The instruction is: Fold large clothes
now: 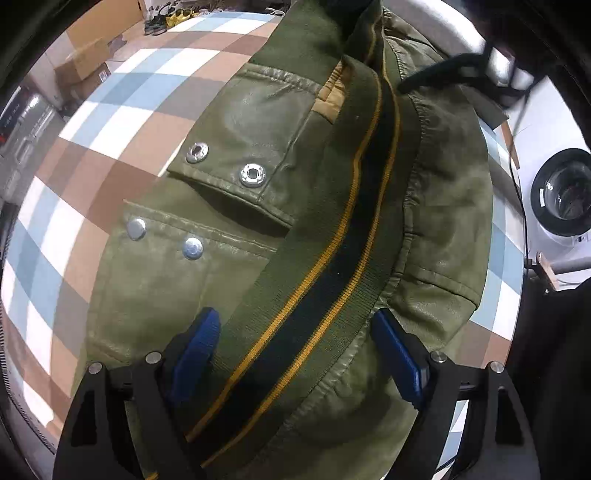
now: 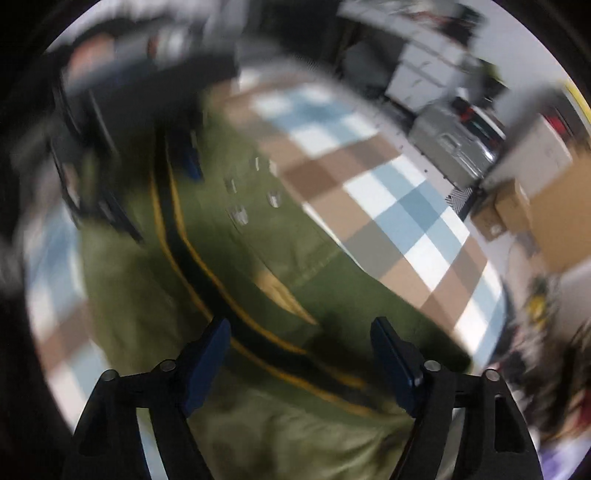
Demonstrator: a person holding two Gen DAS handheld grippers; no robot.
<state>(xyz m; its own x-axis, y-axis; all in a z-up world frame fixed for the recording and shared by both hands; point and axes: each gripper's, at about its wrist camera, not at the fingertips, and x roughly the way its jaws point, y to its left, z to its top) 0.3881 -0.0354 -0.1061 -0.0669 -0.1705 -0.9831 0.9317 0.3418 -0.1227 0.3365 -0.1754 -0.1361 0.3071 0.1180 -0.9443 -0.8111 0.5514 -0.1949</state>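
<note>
An olive green jacket (image 1: 258, 122) with a snap pocket lies bunched on the checked tablecloth (image 1: 122, 122). Its ribbed band (image 1: 332, 258), dark with mustard stripes, runs diagonally across it. My left gripper (image 1: 295, 314) points down at the jacket, open, with its blue pads (image 1: 199, 343) on either side of the band and not pressing it. The right wrist view is blurred by motion. There my right gripper (image 2: 301, 325) hangs open over the same jacket (image 2: 240, 258) and band (image 2: 207, 266), with nothing pinched. The left gripper (image 2: 159, 192) shows as a blur at the upper left.
The checked cloth (image 2: 388, 206) extends past the jacket. Cardboard boxes (image 1: 81, 62) and shoes (image 1: 159, 22) lie beyond the table. A washing machine (image 1: 565, 195) stands at the right. A silver case (image 2: 454, 147) and more boxes (image 2: 517, 210) sit off the table's far side.
</note>
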